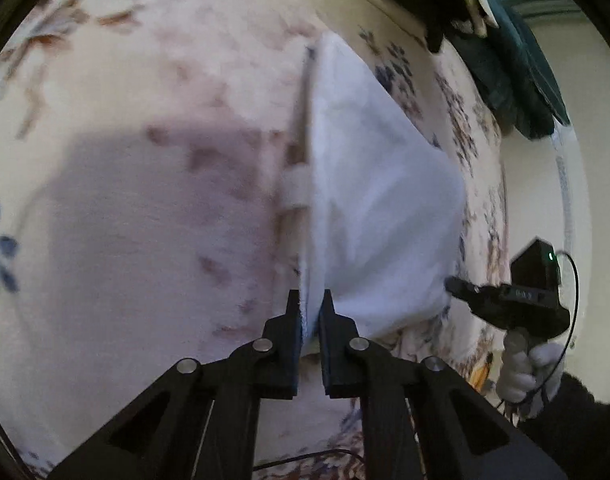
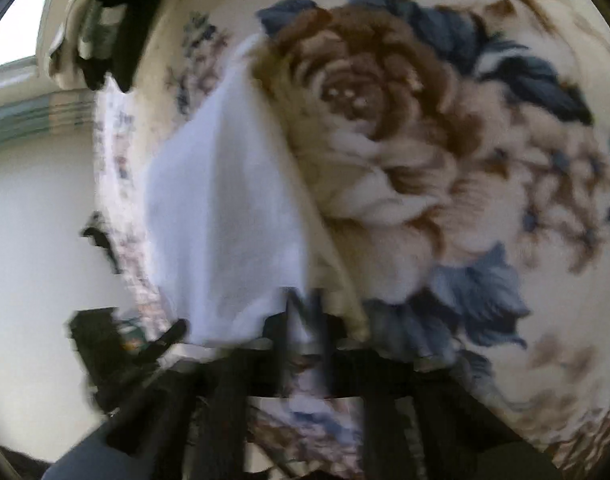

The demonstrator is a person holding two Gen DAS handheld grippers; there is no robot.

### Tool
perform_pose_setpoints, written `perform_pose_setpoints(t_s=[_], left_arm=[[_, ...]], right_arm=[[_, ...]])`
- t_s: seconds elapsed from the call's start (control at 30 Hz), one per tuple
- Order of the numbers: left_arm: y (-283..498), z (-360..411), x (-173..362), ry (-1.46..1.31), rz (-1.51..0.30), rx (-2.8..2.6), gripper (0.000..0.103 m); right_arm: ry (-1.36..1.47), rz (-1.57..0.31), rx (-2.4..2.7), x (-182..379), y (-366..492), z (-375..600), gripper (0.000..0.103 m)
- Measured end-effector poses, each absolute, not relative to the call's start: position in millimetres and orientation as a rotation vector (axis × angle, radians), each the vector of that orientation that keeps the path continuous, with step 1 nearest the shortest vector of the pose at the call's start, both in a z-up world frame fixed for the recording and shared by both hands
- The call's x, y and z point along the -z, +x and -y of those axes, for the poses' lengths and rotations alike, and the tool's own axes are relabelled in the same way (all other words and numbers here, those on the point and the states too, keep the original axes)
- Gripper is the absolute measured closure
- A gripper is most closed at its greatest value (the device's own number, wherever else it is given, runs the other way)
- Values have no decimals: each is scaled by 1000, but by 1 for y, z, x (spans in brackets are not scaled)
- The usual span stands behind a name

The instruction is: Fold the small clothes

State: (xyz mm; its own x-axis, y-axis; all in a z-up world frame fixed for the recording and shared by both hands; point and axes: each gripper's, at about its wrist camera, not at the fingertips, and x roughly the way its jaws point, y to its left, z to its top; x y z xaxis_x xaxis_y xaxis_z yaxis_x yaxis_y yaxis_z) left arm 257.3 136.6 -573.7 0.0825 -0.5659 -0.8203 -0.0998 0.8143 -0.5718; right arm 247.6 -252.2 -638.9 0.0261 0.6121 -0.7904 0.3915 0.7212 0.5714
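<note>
Left wrist view: left gripper [image 1: 309,300] pinches the white cloth's [image 1: 369,184] near edge; right gripper [image 1: 455,282] at three o'clock pinches its other corner. Open floral blanket [image 1: 125,200] toward nine o'clock.

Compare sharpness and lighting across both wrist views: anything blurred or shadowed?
Left wrist view: fairly sharp; left gripper crisp on the white cloth, a broad soft shadow on the floral blanket, fisheye bending at the edges. Right wrist view: heavy motion blur; right gripper smeared.
</note>
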Motion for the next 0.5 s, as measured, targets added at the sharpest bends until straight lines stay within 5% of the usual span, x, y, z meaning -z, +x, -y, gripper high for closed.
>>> perform_pose_setpoints(t_s=[0.17, 0.23, 0.27, 0.3, 0.33, 0.37, 0.5], left_arm=[[254, -187, 565, -599, -1456, 226, 97], [243, -200, 564, -729, -1465, 202, 87], [236, -199, 566, -793, -1456, 221, 78], [230, -196, 567, -861, -1447, 240, 51], [223, -190, 570, -938, -1437, 253, 37], [217, -180, 576, -1037, -1423, 281, 37], [210, -139, 611, -1228, -1413, 289, 37]], right_arm=[[807, -1589, -148, 637, 241, 259, 101], [838, -1613, -125, 635, 238, 262, 97], [867, -1622, -109, 634, 235, 265, 87], [915, -1620, -94, 632, 229, 269, 67], [959, -1600, -94, 629, 225, 270, 55], [1001, -1577, -88, 626, 218, 274, 40], [1206, -1535, -41, 633, 182, 278, 39]])
